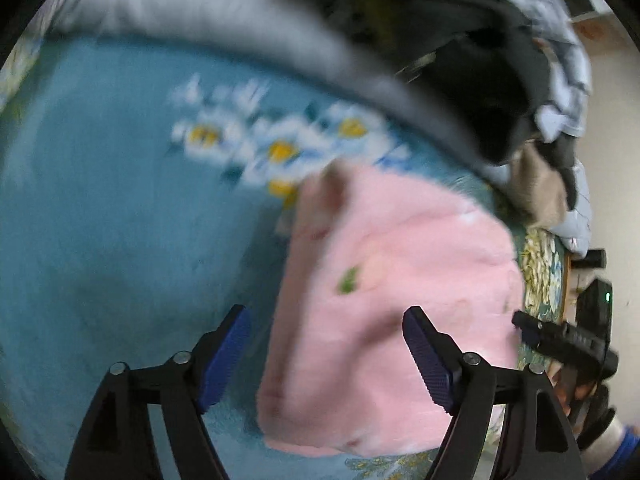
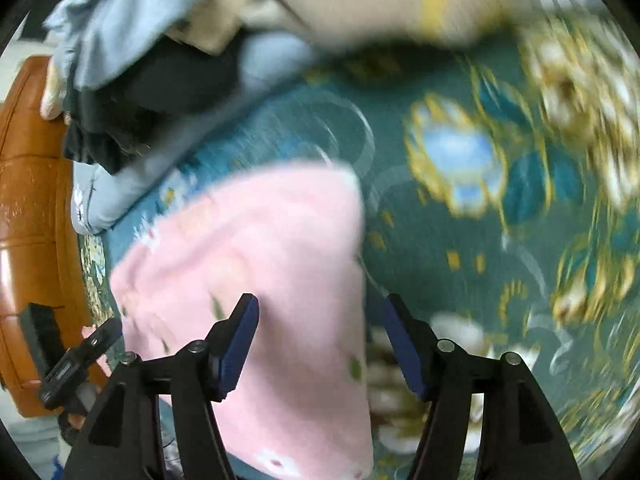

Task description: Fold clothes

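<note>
The fluffy pink garment (image 1: 384,300) lies folded mid-frame; both the left gripper (image 1: 326,354) and right gripper (image 2: 318,344) gape, released; the heaped clothes pile (image 1: 460,40), upper right, remains unfolded.

Both wrist views steeply down, sharing pink cloth (image 1: 392,280)

The pink garment (image 1: 392,300) is lying flat below me on the blue-green flowered bedcover (image 1: 100,220), folded into a compact, roughly rectangular shape. It is looking soft and fluffy, with small green marks and pale prints on it. In my right view its straight edge (image 2: 360,280) is running between my fingers. Behind it, a heap of other clothes (image 1: 480,60) in grey, black, light blue and beige is waiting, unfolded and crumpled.
</note>
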Available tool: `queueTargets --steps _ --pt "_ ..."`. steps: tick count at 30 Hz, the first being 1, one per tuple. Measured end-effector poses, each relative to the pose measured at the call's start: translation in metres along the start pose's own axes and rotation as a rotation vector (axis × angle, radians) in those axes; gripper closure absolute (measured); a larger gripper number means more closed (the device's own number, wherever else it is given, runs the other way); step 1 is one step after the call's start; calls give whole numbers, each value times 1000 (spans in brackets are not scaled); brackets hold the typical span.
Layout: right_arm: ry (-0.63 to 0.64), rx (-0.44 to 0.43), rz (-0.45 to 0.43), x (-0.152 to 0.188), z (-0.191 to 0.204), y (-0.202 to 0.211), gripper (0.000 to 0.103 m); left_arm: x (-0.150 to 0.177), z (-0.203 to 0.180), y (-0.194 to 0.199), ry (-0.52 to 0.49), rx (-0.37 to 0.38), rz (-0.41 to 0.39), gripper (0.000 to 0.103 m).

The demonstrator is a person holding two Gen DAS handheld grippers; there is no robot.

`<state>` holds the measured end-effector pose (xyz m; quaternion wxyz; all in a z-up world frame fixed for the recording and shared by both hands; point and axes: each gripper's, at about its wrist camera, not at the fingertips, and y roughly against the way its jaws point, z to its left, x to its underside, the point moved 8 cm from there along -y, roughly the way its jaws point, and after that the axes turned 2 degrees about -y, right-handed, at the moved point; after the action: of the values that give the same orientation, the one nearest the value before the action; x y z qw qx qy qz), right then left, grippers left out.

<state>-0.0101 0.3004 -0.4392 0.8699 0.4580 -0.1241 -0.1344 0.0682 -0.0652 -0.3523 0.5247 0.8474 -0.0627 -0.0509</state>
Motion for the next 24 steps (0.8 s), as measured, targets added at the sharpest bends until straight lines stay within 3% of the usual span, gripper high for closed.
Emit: queueTargets --steps 2,4,7,13,18,24 --pt "-44 -19 21 12 -8 -13 36 2 7 -11 25 27 22 21" --pt "-86 -37 16 15 -14 -19 28 4 14 -22 50 53 45 21" --pt "-141 -87 24 12 -14 -27 28 2 18 -33 85 102 68 21" --pt "-108 -149 53 10 6 -32 28 -3 10 -28 92 186 68 21" --pt "-85 -148 88 22 15 -43 28 8 9 -45 66 150 142 21" --pt "-175 -138 118 20 14 -59 28 4 12 -56 149 119 156 20"
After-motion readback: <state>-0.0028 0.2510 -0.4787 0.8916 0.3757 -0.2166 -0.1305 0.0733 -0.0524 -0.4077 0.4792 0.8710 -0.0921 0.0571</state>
